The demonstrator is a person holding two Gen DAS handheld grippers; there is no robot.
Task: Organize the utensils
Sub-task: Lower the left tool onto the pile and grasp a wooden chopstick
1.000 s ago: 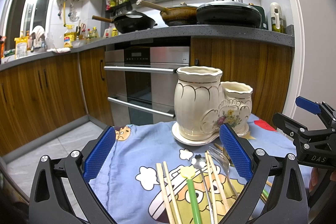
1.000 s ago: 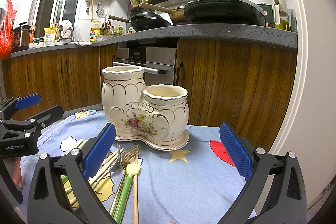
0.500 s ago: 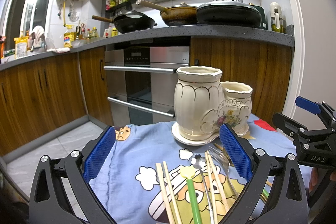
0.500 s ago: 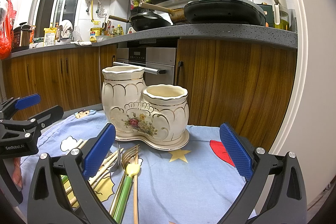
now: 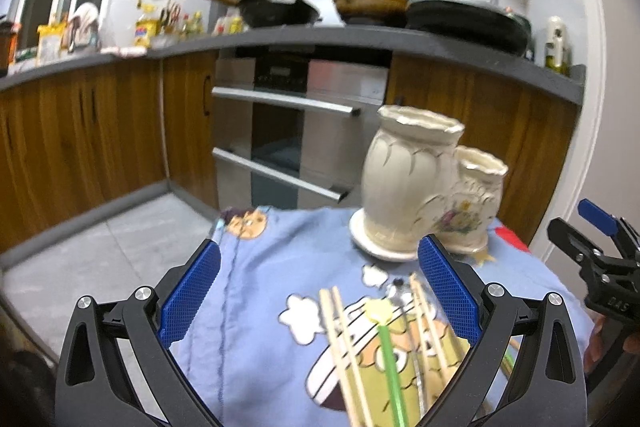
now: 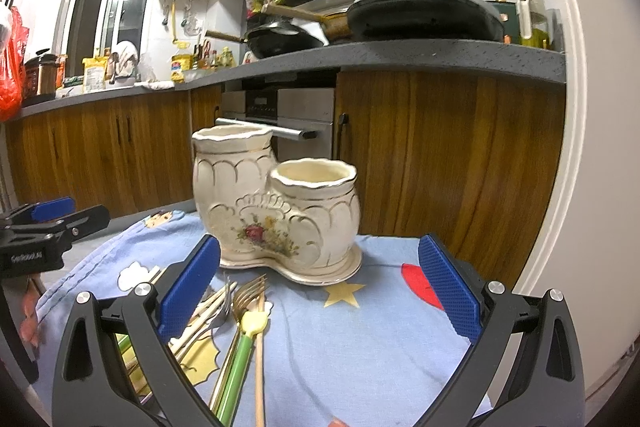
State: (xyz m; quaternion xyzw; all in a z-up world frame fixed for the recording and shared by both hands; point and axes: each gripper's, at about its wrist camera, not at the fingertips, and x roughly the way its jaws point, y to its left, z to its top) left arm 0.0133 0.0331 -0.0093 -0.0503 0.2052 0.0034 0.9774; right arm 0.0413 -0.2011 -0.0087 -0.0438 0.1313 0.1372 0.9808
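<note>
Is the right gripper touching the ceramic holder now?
Apart. In the right wrist view the right gripper is open, and blue cloth shows between its fingers and the ceramic holder.

A blue cartoon-print tablecloth [image 6: 360,339] covers the table; on it stand a cream double-pot ceramic holder [image 6: 276,211] and, near it, loose chopsticks [image 5: 340,331], a fork [image 6: 248,293] and a green-handled utensil [image 6: 240,351]
</note>
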